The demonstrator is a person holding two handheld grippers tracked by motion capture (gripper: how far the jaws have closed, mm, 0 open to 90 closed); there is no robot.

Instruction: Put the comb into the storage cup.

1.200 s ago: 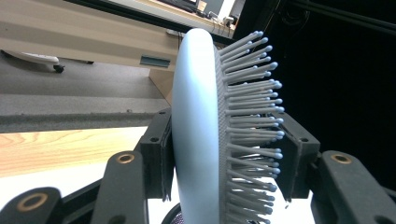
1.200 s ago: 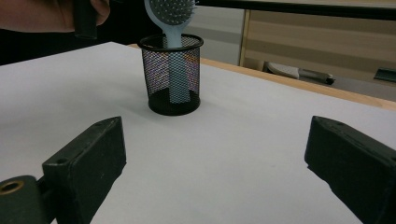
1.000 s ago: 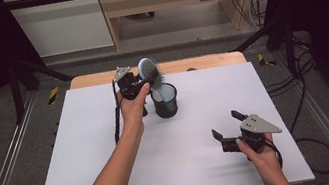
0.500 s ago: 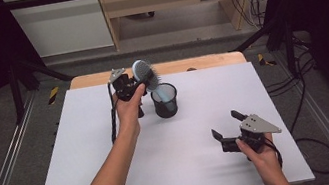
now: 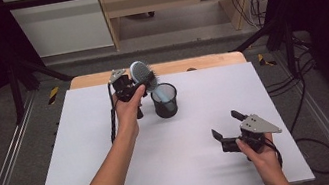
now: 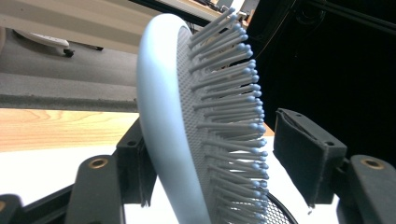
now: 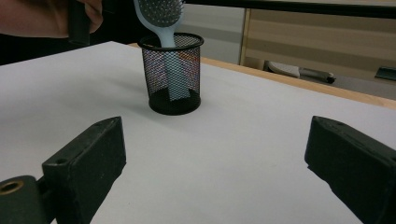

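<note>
High view: near the bench's (image 5: 86,151) far edge, we see the hairbrush (image 5: 141,71) standing handle-down in the mesh cup (image 5: 165,101). The left tool (image 5: 138,83) has just been opening; its jaws flank the head, one pad clear of the bristles. The right tool (image 5: 227,130) is released. We judge the brush light, rigid, top-heavy; grip the head's rim.

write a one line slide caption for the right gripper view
Pale blue hairbrush standing handle-down in a black mesh cup on the white table, seen between open right tongs.
</note>
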